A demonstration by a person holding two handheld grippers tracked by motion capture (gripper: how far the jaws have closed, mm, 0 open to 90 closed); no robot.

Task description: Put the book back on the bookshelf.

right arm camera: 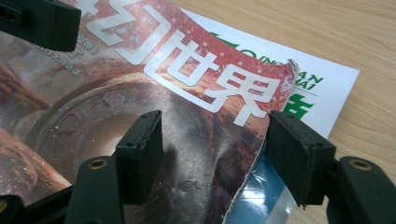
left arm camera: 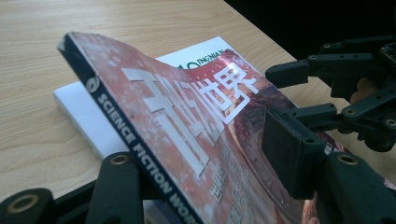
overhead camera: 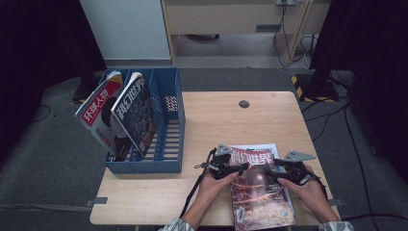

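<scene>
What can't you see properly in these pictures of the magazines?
- White magazine: in the high view the red magazine lying on it hides most of its cover.
- Red magazine: its lower part is cut off by the bottom edge of the left gripper view.
- Magazines in the blue rack: small print too tiny to read in the high view.

Both of the person's forearms reach in from the near edge, the left hand [overhead camera: 210,185] and right hand [overhead camera: 308,192] each pointing a black two-jaw gripper inward, left gripper [overhead camera: 239,168] and right gripper [overhead camera: 275,169] facing one another with jaws partly closed.
</scene>
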